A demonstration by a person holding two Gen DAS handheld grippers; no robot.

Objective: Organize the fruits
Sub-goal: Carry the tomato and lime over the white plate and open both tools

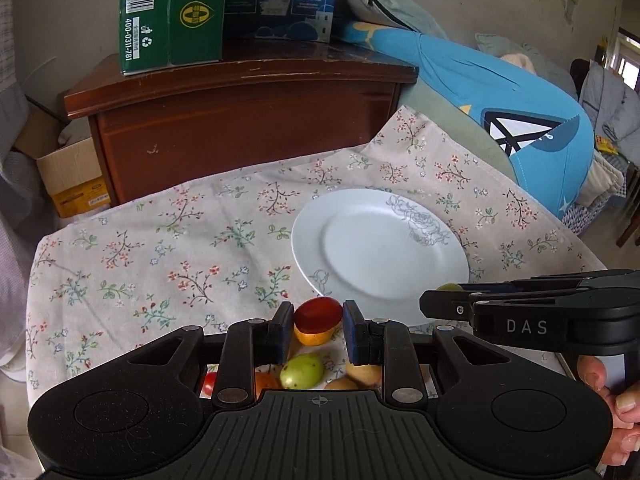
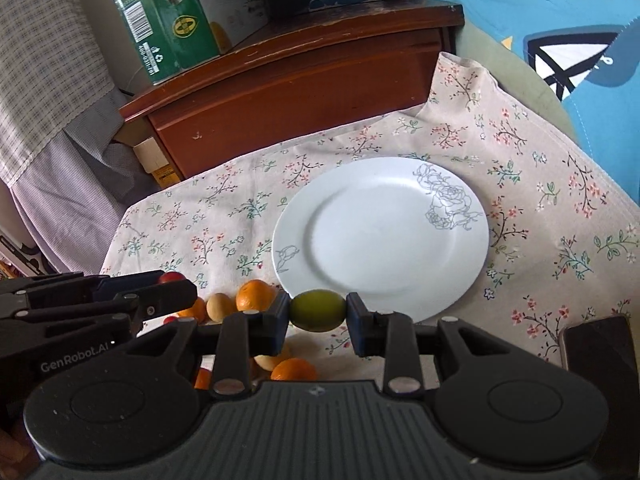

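My left gripper [image 1: 318,318] is shut on a small dark red fruit [image 1: 318,314], held above a pile of fruit on the flowered cloth. Under it lie an orange [image 1: 312,337], a green fruit [image 1: 301,371] and yellowish ones [image 1: 362,374]. My right gripper [image 2: 318,311] is shut on a green fruit [image 2: 318,310] just in front of the near rim of the white plate [image 2: 380,232], which holds nothing. In the left wrist view the right gripper [image 1: 440,294] comes in from the right at the plate [image 1: 380,248] edge, a sliver of green fruit [image 1: 450,287] showing. In the right wrist view the left gripper [image 2: 172,284] enters at left with the red fruit [image 2: 171,277].
Oranges [image 2: 256,294] and a tan fruit [image 2: 219,307] lie left of the plate. A brown wooden cabinet [image 1: 240,120] with green and blue cartons [image 1: 172,16] stands behind the table. A blue cushion [image 1: 520,120] is at right. A dark object [image 2: 596,344] sits at the cloth's right edge. A hand [image 1: 612,408] holds the right gripper.
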